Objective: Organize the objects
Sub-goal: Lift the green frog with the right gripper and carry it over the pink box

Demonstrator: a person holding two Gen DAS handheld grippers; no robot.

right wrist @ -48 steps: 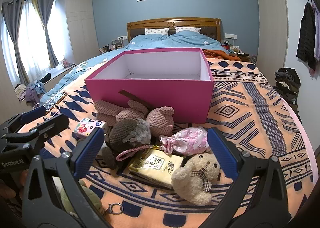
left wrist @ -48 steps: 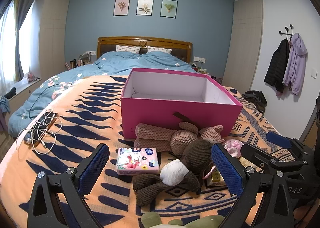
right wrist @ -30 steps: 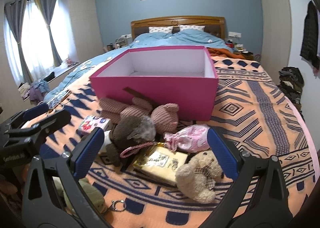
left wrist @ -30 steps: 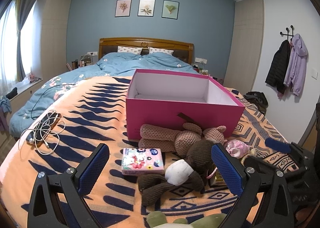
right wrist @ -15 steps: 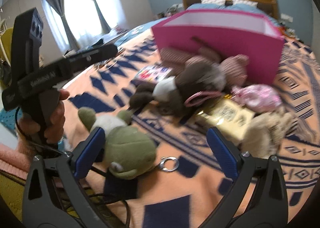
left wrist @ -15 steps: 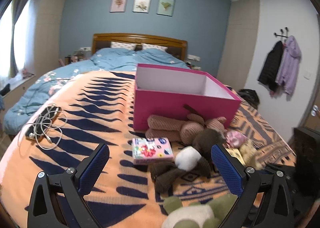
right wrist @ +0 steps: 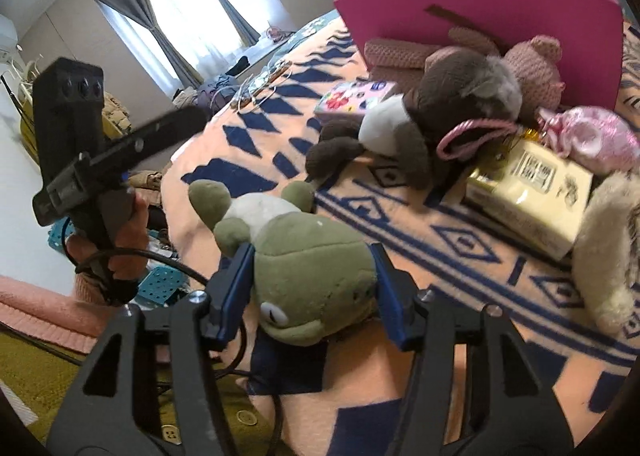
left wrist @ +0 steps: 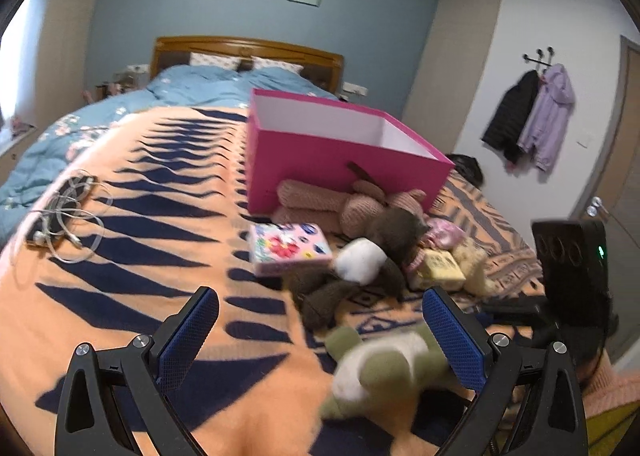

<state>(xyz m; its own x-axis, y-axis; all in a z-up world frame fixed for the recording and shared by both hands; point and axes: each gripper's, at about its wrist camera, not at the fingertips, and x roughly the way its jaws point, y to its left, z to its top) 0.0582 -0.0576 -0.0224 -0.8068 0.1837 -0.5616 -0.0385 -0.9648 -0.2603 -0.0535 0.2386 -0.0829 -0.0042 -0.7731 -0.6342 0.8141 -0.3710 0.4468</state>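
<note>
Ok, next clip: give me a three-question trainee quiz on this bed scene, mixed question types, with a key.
1. True or false: the pink cardboard box already holds a toy.
2. Which toy sits between the blue pads of the right tool?
A) cream teddy bear B) green plush frog C) brown plush monkey
3. Fill in: the left tool has ____ between its pads.

Key: 1 false, its visible interior is bare. 2 B, the green plush frog, with the jaws closing on it. 3 nothing; it is open above the orange patterned blanket.
</note>
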